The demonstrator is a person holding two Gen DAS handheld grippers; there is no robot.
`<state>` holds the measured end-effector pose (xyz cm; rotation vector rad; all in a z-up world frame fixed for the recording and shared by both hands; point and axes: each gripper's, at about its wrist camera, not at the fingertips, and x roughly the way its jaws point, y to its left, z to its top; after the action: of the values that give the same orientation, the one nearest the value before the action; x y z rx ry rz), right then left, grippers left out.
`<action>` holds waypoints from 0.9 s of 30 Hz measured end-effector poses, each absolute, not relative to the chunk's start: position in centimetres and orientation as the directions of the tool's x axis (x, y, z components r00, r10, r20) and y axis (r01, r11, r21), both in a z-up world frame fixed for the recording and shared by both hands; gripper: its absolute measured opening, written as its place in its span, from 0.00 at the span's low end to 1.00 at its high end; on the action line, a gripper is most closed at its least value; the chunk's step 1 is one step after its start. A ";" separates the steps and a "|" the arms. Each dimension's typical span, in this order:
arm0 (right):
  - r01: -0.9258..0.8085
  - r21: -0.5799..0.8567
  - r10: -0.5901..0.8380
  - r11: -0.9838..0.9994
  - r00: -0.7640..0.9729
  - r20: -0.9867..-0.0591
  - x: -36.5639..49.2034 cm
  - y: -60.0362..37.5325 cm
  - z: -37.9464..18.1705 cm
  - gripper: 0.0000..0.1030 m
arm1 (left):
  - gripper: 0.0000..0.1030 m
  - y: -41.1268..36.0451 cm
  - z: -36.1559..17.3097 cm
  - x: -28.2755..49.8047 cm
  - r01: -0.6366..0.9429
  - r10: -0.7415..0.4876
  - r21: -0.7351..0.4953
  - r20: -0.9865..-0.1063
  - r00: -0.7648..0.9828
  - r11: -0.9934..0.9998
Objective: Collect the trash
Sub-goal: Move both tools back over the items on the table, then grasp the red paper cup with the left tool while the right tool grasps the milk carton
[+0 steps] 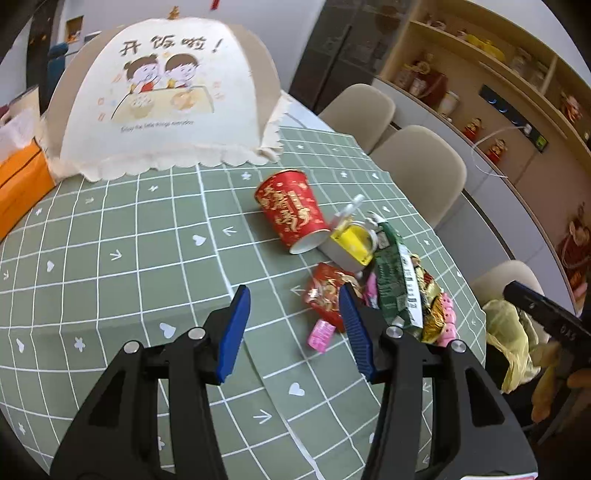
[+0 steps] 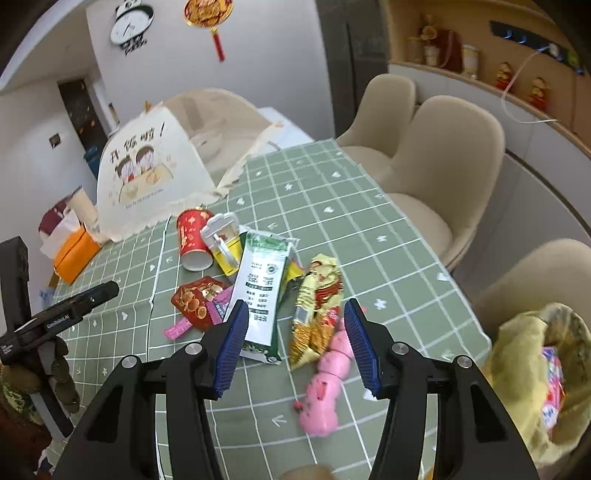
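A table [image 2: 388,229] under a green cloth with a white grid, hearts and arrows fills both views. At its far left edge sits an orange tissue box [image 2: 75,254], and beside it a cream fabric food cover [image 1: 166,107] printed with two cartoon children. On the wall behind hang a panda clock [image 2: 131,24] and a red-and-gold ornament [image 2: 208,14]. Beige chairs [image 2: 439,155] line the table's right edge, with wooden shelves [image 1: 491,74] of jars and figurines beyond them.

The trash lies in a loose heap toward the near right part of the table. A red paper cup [image 2: 192,238] lies on its side, open mouth toward the near edge. Touching it on the right is a yellow-and-white plastic package [image 2: 223,240]. A flat red snack packet [image 2: 197,301] and a small pink wrapper [image 2: 177,328] lie nearer the front. A green-and-white pouch [image 2: 264,288] runs lengthwise from the far side toward the near edge, and beside it a gold wrapper [image 2: 317,314] lies along nearly the same line. A pink segmented toy-like piece [image 2: 327,380] stretches on toward the near edge. Off the near right corner, a yellow bag [image 2: 532,373] stands open with a pink wrapper inside.

The left gripper [image 1: 293,328] tilts down over the cloth, jaws parted and empty, its right finger close to the red packet. The right gripper [image 2: 293,343] also angles down, jaws spread wide and gripping nothing; the ends of the pouch and the gold wrapper lie between its fingers in the view.
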<state>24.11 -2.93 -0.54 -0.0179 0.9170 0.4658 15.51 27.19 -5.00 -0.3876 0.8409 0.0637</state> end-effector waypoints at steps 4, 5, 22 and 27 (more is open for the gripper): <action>-0.396 0.180 0.377 0.900 0.503 -0.778 25.3 -2.2 -1.7 0.49 | 0.46 27.6 -5.6 16.6 -0.213 -0.090 -0.300 -0.748 0.657 0.930; -0.390 0.176 0.370 0.904 0.505 -0.780 25.6 -2.2 -1.9 0.49 | 0.46 27.7 -5.7 17.0 -0.214 -0.093 -0.303 -0.749 0.655 0.929; -0.314 0.099 0.259 0.944 0.521 -0.814 28.6 -4.3 -5.3 0.49 | 0.54 29.1 -9.7 31.4 -0.281 -0.130 -0.353 -0.797 0.589 0.892; -0.328 0.127 0.282 0.936 0.483 -0.829 28.8 -4.1 -6.6 0.49 | 0.58 29.8 -11.8 33.7 -0.322 -0.173 -0.378 -0.837 0.519 0.868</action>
<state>28.82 -4.12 -6.61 -0.0508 0.9995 0.3715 33.74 29.77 -11.78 -0.5361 1.0349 0.0944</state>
